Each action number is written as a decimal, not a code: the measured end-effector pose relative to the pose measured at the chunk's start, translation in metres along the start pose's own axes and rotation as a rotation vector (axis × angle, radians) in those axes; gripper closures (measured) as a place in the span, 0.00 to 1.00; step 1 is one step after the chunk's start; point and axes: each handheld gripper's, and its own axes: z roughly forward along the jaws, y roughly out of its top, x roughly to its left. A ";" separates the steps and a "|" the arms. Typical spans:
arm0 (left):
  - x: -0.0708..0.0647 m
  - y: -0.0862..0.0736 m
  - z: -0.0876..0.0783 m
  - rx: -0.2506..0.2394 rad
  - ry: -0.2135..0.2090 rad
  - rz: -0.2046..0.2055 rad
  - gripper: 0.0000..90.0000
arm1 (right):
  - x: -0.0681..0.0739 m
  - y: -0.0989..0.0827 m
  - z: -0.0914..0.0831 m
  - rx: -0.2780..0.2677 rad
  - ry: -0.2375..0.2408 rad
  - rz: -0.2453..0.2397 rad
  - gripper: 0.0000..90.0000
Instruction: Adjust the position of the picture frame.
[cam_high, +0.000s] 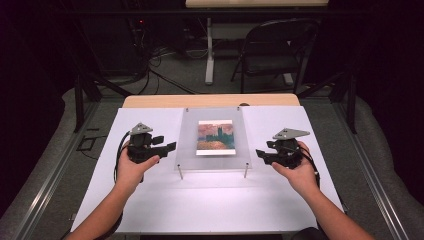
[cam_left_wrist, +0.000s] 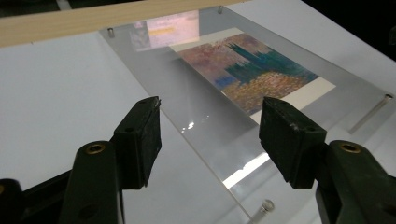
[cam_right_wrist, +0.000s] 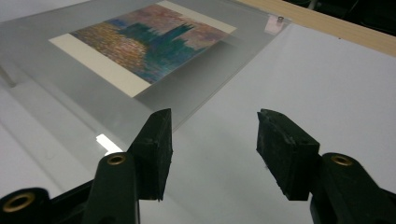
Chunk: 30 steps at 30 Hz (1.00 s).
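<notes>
While both grippers hang clear of the frame, the assembly itself looks finished, as far as can be judged. A clear rectangular acrylic sheet (cam_high: 214, 140) sits level on four small metal standoff posts at its corners, in the middle of the white board (cam_high: 150, 200) that covers the pale wooden table (cam_high: 150, 101). Under the sheet lies a white-bordered print of a painting in pink, teal and orange (cam_high: 215, 137), squarely within the sheet's outline and a little toward its far edge.

The left gripper (cam_high: 170, 148) is just left of the sheet's left edge, its black jaws spread wide with nothing between them; in the left gripper view that gripper (cam_left_wrist: 210, 140) looks across the sheet's near left corner without touching it. The right gripper (cam_high: 261, 154) is just right of the sheet's right edge, jaws likewise apart and empty, and from its own camera the right gripper (cam_right_wrist: 212, 149) has only white board and the sheet's edge ahead.

Both tools are released, neither touching the sheet. My reading is that the print is covered and the cover is seated on its posts; what may remain, if anything, is pulling the hands away.
</notes>
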 end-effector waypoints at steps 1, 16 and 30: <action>0.000 0.002 0.003 0.002 0.006 0.013 0.43 | -0.002 0.001 0.003 0.004 -0.005 -0.009 0.51; 0.008 0.035 0.046 0.073 0.061 0.068 0.42 | -0.036 0.032 0.027 0.024 -0.020 -0.010 0.52; 0.019 0.054 0.080 0.096 0.090 -0.008 0.47 | -0.052 0.054 0.058 0.046 -0.036 0.042 0.50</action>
